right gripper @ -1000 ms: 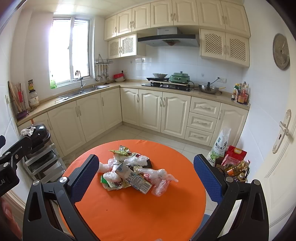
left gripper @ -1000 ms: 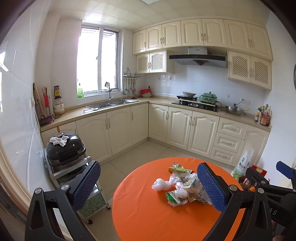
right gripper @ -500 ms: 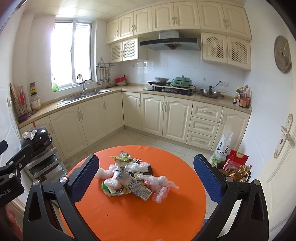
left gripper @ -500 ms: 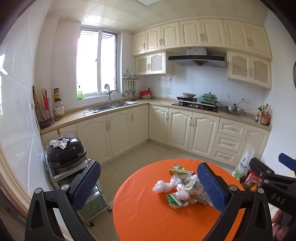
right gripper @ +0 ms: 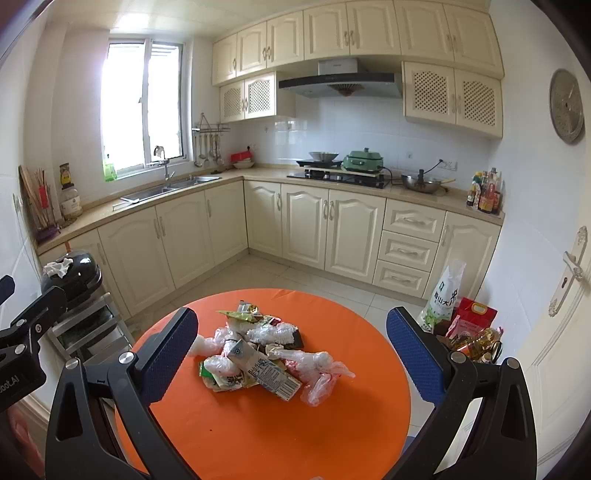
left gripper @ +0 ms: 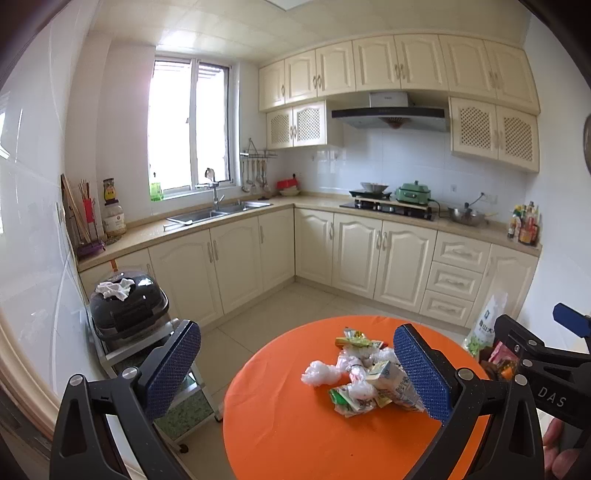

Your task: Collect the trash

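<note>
On the orange desk (right gripper: 258, 435) | we see a trash pile (right gripper: 258, 354) | left claw (left gripper: 295, 369) wide | right claw (right gripper: 291, 354) wide, both empty

Round table with orange cloth (right gripper: 258, 435), lower centre of frame. L-shaped cream base cabinets (right gripper: 306, 229) across mid-frame, matching wall cabinets (right gripper: 351, 33) along the top. Double steel sink (right gripper: 166, 188) under the window (right gripper: 142, 107), left. Range hood (right gripper: 340, 79) over the hob; green electric pot (right gripper: 362, 159) on it, steel wok (right gripper: 421, 182) just right. Bottles (right gripper: 485, 192) at the counter's right end. Black cooker with white rag (right gripper: 72, 275) on a metal rack, left edge. Rice bag (right gripper: 443, 295) and red bag (right gripper: 471, 314) on the floor, right. Wall clock (right gripper: 566, 105) upper right.
</note>
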Available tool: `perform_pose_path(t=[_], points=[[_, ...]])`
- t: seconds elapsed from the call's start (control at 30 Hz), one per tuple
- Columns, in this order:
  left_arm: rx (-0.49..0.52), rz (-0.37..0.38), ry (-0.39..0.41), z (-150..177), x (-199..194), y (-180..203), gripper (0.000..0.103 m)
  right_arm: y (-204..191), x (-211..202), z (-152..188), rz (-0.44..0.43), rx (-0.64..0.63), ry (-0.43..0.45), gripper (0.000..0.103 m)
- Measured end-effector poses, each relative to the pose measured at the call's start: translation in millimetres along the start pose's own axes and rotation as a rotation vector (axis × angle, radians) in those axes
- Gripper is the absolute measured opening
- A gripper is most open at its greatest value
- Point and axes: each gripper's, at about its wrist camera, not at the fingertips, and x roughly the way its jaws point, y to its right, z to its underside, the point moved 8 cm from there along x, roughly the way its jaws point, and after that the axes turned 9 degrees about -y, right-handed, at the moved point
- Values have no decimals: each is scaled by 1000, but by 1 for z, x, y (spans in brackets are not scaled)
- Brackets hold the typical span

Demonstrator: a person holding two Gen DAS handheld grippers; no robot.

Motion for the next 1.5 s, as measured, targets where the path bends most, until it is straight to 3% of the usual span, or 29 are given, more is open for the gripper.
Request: perform_pose_path(t=[0.3, 0.7, 1.1, 1.2, 1.27, 1.3, 1.5], points=[[18, 7, -110, 7, 52, 6, 102, 4, 40, 15, -15, -9, -76, 103], [56, -1, -359, 37, 174, 21, 102, 7, 159, 82, -45, -36, -340, 103], [57, 10, -449, 49, 271, 20, 102, -30, 234, 110, -87, -222, -466, 99], [59, 11, -460, 56, 282, 21, 102, -38, 243, 114, -91, -271, -479, 89], [59, 12, -467, 59, 287, 22, 102, -43, 248, 117, -99, -288, -494, 68], [58, 15, -468, 62, 286, 23, 102, -43, 252, 119, -105, -284, -501, 64], [76, 41, -488, 74, 296, 37, 102, -33, 248, 118, -132, -236, -485, 49]])
